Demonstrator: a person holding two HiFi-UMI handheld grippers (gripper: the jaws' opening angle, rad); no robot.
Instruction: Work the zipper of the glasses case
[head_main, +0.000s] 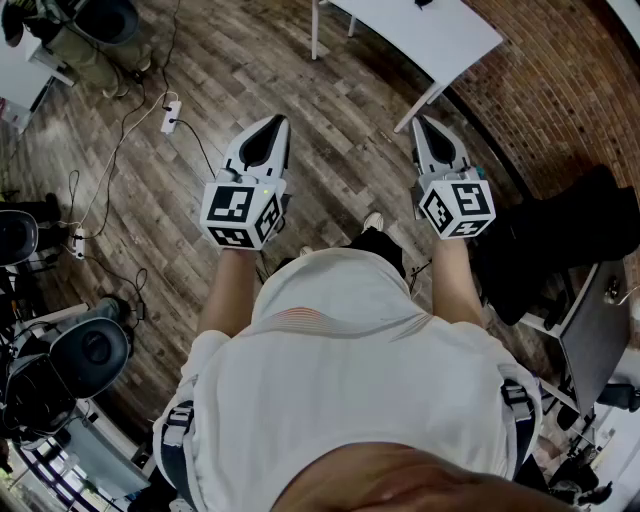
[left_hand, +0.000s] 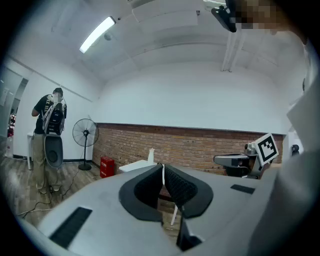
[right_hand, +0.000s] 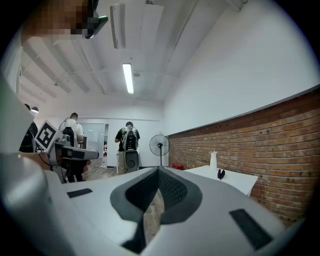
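Person's white shirt (head_main: 350, 400) fills the foreground; beyond it, left tool (head_main: 270, 122) and right tool (head_main: 425, 122) hang over the wooden floor (head_main: 340, 110), jaws together, empty. No glasses case shows anywhere, so zipper work looks unstarted.

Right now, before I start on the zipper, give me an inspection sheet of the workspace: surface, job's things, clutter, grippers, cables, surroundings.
Surface: white table stands ahead by the brick wall; both grippers are over the wood floor, not the table.
Job's things: nothing seen; no glasses case in any view.
Clutter: white bottle and small dark thing on the table, too small to identify.
Grippers: left gripper and right gripper, jaws together, empty.
Cables: power strip and a loose cable on the floor at left.
Surroundings: standing fan; a person beside it.
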